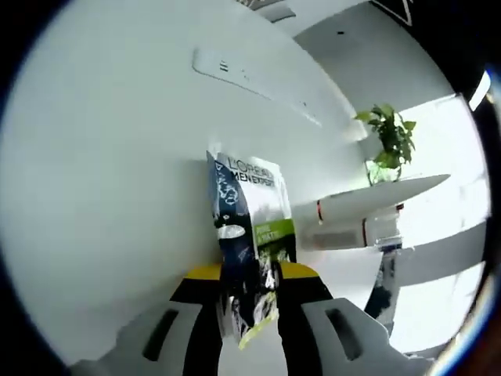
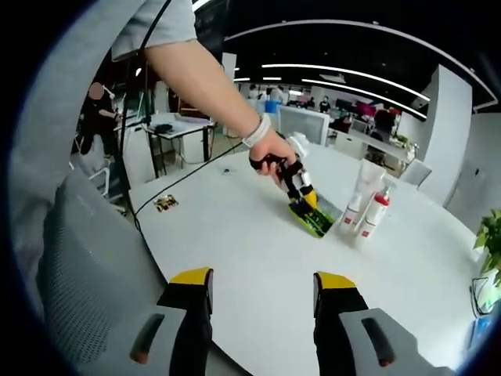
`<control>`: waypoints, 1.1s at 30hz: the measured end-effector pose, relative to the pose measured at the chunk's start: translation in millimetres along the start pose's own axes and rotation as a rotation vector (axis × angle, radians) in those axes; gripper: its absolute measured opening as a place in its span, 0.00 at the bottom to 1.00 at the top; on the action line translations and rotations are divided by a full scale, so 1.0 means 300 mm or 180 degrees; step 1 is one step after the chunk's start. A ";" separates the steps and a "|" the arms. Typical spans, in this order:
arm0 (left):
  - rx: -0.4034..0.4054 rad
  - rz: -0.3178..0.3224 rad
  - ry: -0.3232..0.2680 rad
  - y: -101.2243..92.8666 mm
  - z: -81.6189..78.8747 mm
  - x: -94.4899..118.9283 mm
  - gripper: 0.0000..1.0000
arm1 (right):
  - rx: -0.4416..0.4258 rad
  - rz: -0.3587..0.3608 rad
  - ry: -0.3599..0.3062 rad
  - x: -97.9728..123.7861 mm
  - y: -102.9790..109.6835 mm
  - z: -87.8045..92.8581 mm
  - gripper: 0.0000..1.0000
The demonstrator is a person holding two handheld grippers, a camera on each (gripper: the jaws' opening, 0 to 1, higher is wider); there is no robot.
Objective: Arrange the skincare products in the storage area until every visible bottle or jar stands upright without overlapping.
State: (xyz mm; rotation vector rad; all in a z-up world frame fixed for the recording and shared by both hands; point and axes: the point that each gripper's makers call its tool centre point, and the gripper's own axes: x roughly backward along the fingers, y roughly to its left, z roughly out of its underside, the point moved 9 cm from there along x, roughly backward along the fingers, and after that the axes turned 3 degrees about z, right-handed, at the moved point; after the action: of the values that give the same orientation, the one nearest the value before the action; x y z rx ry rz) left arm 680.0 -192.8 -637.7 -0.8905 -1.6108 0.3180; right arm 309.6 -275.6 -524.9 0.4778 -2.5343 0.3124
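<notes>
A broad white tabletop point(image 2: 258, 258) fills the lower middle of the right gripper view, a grey mesh chair back point(image 2: 86, 274) at lower left. Beyond it, desks point(image 2: 176, 129) and monitors under curved ceiling light strips point(image 2: 344, 74). In the left gripper view, a white wall point(image 1: 109, 196) and a potted plant point(image 1: 389, 141) at right.
</notes>
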 end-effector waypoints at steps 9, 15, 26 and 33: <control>-0.0206 -0.0210 -0.0064 0.029 -0.010 0.030 0.22 | -0.0010 -0.0003 0.0007 0.000 -0.001 0.002 0.47; -0.0171 -0.0142 -0.0033 0.026 -0.007 0.016 0.21 | -0.0001 -0.0010 0.0025 0.000 0.001 0.004 0.46; -0.0188 -0.0127 -0.0054 0.009 -0.007 -0.021 0.17 | 0.0006 -0.0014 0.0074 -0.003 0.002 0.009 0.45; -0.0263 -0.0188 -0.0111 0.022 -0.020 -0.014 0.16 | 0.0022 -0.0011 0.0079 -0.002 0.002 0.009 0.44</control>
State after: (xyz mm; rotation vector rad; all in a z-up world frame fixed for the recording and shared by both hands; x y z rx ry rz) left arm 687.8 -193.0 -643.6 -0.9024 -1.6892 0.2281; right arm 308.6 -275.6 -527.7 0.4780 -2.5088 0.3240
